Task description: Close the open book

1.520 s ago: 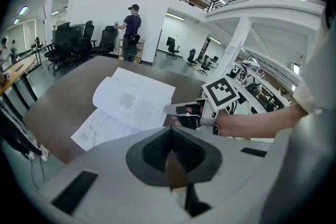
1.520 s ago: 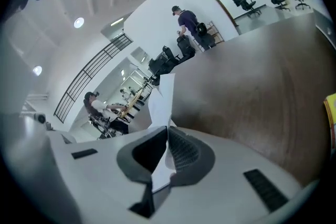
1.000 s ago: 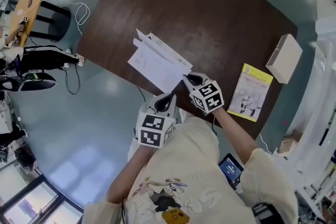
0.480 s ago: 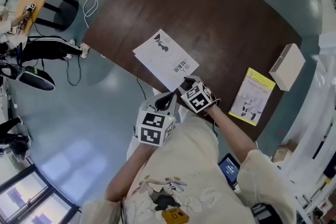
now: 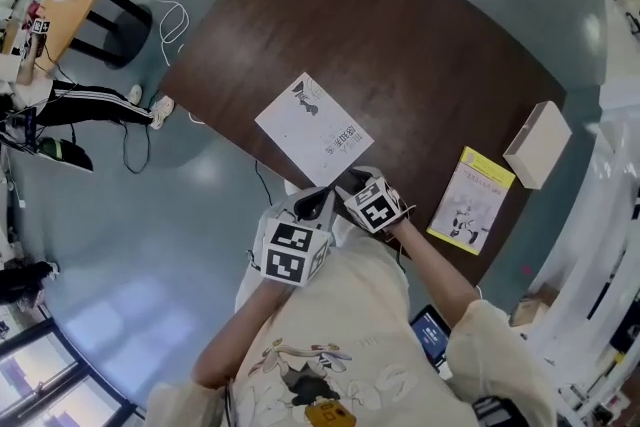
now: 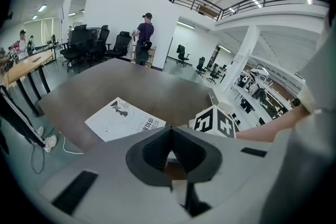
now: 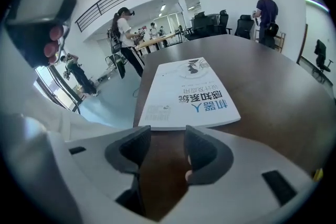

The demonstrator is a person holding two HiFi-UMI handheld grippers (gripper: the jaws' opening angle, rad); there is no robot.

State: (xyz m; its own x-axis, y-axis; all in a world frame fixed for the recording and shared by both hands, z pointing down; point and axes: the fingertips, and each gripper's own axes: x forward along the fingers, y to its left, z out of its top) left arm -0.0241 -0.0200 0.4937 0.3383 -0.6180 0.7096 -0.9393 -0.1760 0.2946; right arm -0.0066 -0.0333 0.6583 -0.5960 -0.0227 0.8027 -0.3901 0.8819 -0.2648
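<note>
lower centre, the left grey two-jaw gripper [image 5: 320, 199] keeps its jaws pressed together on nothing. the thin white paperback book [image 5: 315, 128], open with pages lifted a second ago, now lies closed, cover up, mid-frame by the dark brown wooden table [image 5: 420, 45] edge. the right gripper [image 5: 350, 181], just off the book's corner, is opening its jaws with nothing between them.

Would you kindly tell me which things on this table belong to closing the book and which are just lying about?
Job in hand:
white paperback book, lying closed
right claw, its jaws opening with nothing between them

Lying about:
yellow booklet
white rectangular box
</note>
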